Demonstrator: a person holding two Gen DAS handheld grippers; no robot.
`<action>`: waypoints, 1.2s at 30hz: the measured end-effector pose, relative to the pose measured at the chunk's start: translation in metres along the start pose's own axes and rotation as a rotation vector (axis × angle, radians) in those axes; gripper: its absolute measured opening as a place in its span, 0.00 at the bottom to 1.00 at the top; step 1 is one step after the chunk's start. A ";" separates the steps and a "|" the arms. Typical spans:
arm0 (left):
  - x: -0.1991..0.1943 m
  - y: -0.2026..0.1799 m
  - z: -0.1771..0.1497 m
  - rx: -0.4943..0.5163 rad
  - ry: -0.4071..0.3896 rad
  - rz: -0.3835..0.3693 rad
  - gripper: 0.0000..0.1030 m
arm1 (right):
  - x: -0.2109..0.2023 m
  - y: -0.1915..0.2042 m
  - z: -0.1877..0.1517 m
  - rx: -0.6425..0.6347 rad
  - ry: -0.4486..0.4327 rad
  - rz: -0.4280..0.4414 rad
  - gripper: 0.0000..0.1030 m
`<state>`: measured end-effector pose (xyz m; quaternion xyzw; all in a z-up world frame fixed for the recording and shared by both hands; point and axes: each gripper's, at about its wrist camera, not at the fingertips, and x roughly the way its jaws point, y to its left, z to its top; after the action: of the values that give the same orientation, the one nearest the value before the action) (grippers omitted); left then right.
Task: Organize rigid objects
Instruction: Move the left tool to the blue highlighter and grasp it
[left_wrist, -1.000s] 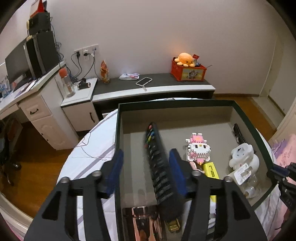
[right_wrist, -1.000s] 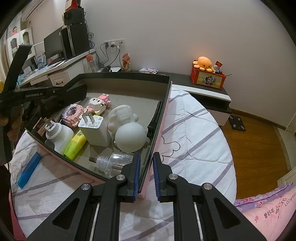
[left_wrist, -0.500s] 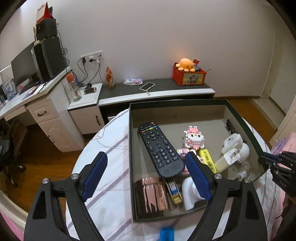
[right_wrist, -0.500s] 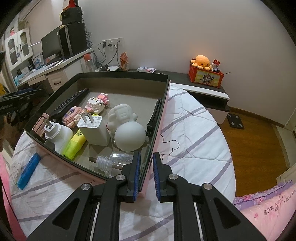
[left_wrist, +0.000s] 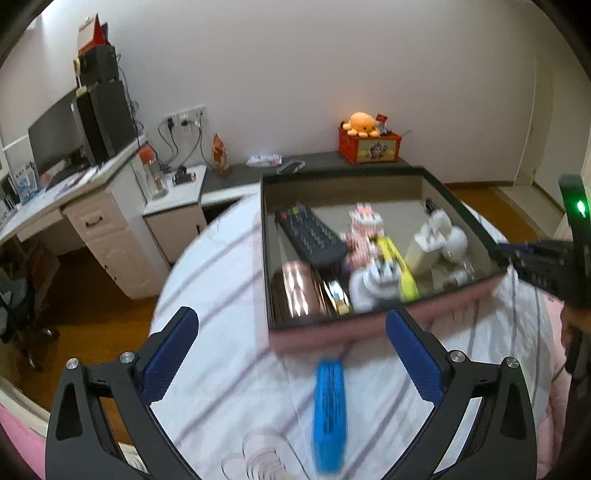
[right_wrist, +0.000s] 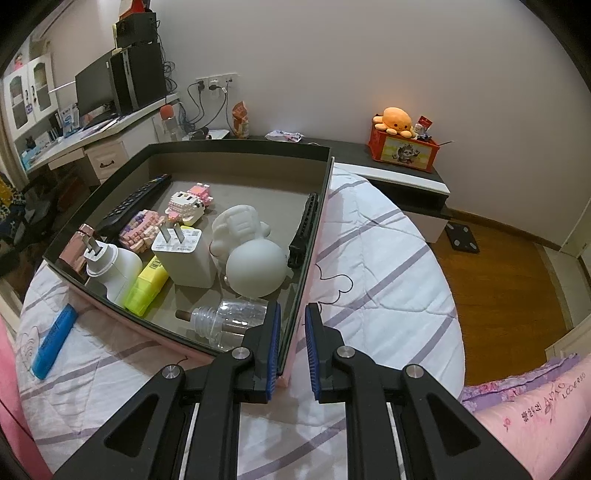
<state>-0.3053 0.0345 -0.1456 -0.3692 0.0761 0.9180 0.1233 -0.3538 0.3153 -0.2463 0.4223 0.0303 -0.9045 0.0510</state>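
A pink box (left_wrist: 332, 334) with a dark rim (right_wrist: 236, 147) sits on the striped bed cover. Inside lie a black remote (left_wrist: 308, 236) (right_wrist: 133, 203), a pink block toy (right_wrist: 188, 201), a white charger (right_wrist: 186, 253), a white figure (right_wrist: 255, 258), a yellow marker (right_wrist: 146, 288), a clear bottle (right_wrist: 229, 321) and a copper case (left_wrist: 299, 291). A blue bar (left_wrist: 328, 398) (right_wrist: 53, 339) lies on the cover outside the box. My left gripper (left_wrist: 291, 354) is open and empty above the blue bar. My right gripper (right_wrist: 291, 347) is shut on the box's near right wall.
A white desk (left_wrist: 92, 206) with a monitor stands at the left. A low dark shelf (right_wrist: 406, 173) along the wall carries a red box with an orange plush (right_wrist: 397, 120). Wooden floor (right_wrist: 509, 280) lies right of the bed. A pink pillow (right_wrist: 535, 413) is near right.
My left gripper let go of the remote, opened wide and drew back out of the box to over the blue bar. The remote now lies flat in the box. My right gripper stayed put.
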 end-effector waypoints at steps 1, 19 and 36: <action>0.000 -0.001 -0.009 -0.003 0.014 -0.002 1.00 | 0.000 0.000 0.000 0.001 0.001 -0.001 0.13; 0.040 -0.017 -0.085 -0.022 0.188 -0.013 0.69 | -0.004 0.003 -0.002 0.009 -0.002 -0.031 0.13; 0.032 -0.017 -0.071 -0.004 0.153 -0.054 0.26 | -0.004 0.004 -0.002 0.004 -0.001 -0.031 0.13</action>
<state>-0.2757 0.0401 -0.2192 -0.4404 0.0734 0.8836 0.1413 -0.3490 0.3120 -0.2445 0.4213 0.0349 -0.9056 0.0361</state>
